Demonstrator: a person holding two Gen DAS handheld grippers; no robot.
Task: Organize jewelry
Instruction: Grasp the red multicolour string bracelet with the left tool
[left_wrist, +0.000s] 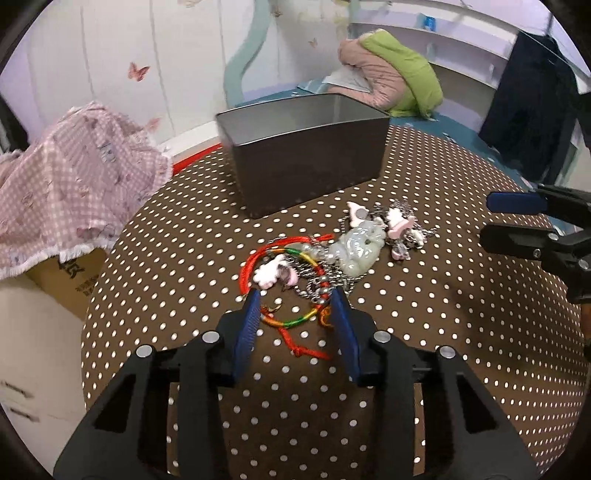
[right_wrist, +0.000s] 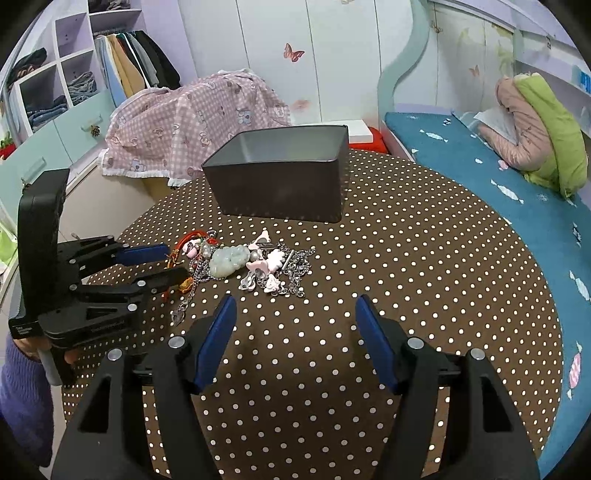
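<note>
Two grippers are working over a round table (right_wrist: 424, 258) covered in brown cloth with white dots, where a heap of jewelry (right_wrist: 243, 264) is lying in front of a dark, open-topped rectangular tin (right_wrist: 280, 184). Seen from the right wrist, the heap is stretching across the picture from left to right, its long axis running roughly parallel to the near wall of the tin and well short of touching it; the tin's own long axis is lying the same way, its mouth facing upward. Within the heap, a pale green carved pendant (left_wrist: 356, 251) is resting near the middle, pink and white charms (right_wrist: 271, 262) and silver chain (right_wrist: 299, 266) are spreading toward the right end, and a red and multicoloured cord bracelet (left_wrist: 291, 291) is forming the left end. In the left wrist view the bracelet's loop is lying flat, its loose red tail pointing toward the camera. The left gripper (left_wrist: 295, 306) is pointing steeply down at this end, its blue-padded jaws partly open and straddling the cord and a bit of chain; the pads are standing just beside the cord without visibly pressing it. The right gripper (right_wrist: 295, 314) is hovering over bare cloth just short of the heap, jaws standing wide apart with nothing between them. Pink checked fabric (right_wrist: 192, 122) is draped behind the table.
</note>
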